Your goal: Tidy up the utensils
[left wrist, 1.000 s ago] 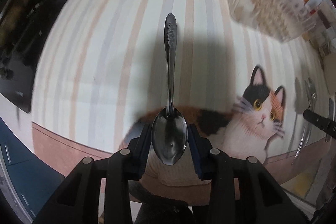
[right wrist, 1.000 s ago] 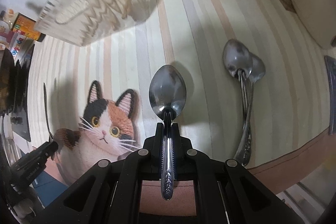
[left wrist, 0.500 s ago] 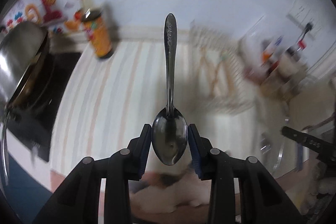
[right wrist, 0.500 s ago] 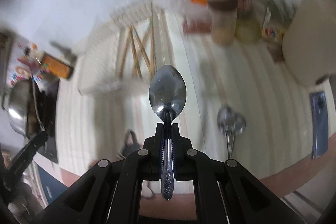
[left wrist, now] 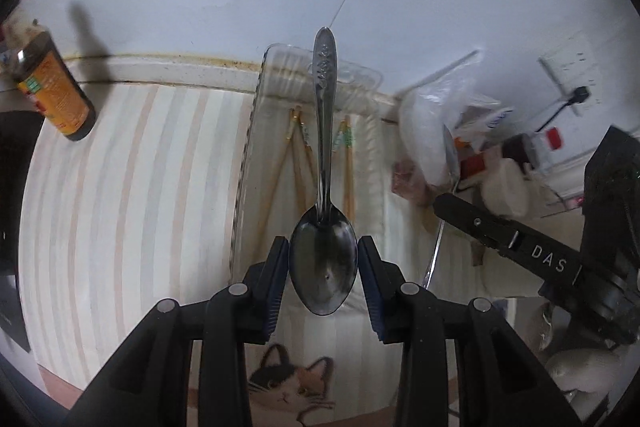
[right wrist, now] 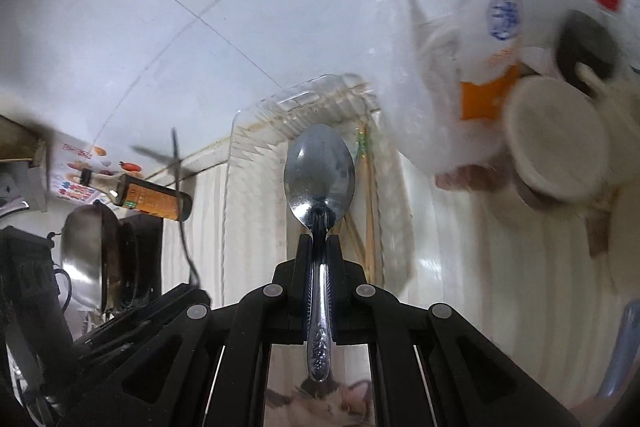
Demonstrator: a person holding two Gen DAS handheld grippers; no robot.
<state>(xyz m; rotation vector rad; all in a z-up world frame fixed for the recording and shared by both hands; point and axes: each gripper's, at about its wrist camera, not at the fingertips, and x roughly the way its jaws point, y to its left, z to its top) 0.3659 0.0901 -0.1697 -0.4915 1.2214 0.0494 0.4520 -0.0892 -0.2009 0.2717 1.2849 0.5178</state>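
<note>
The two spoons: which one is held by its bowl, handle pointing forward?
The spoon in the left gripper. The right gripper clamps its spoon by the handle, bowl forward.

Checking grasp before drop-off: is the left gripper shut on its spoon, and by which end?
Shut. The left gripper clamps the spoon by its bowl, both pads against the bowl's edges; the handle points out toward the clear tray.

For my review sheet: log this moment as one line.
left gripper: holds spoon by bowl | right gripper: holds spoon by handle | both face clear tray with chopsticks
</note>
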